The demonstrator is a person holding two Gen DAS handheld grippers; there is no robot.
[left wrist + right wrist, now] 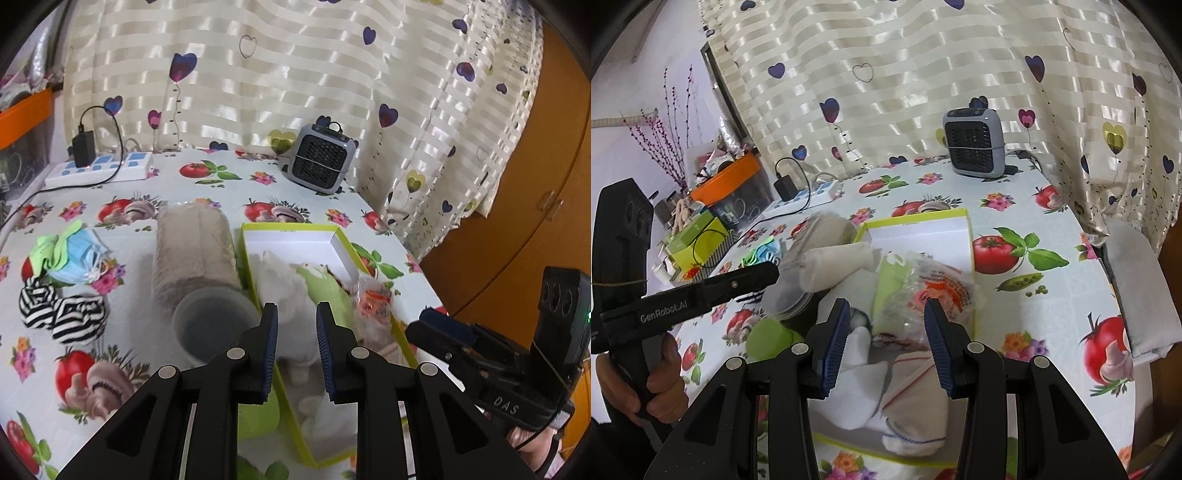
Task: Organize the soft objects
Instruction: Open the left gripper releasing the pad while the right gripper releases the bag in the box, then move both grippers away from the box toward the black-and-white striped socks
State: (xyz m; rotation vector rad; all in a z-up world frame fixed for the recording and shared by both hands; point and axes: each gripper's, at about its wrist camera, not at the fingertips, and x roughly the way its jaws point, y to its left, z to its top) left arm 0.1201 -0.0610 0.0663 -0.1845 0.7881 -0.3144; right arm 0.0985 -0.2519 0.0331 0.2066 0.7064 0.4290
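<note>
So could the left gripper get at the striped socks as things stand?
Probably yes: the left gripper is open and empty, and the striped socks lie uncovered on the tablecloth, nothing between.

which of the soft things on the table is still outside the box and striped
The black-and-white striped socks, lying on the tablecloth left of the yellow-green box; the face masks beside them are plain blue and green.

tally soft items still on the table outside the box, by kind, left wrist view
Striped sock bundles: 2
Face mask pile, blue with a green one: 1
Beige plush roll in clear wrap: 1
Green soft item beside the box, mostly hidden by the jaws: 1
Total: 5
</note>
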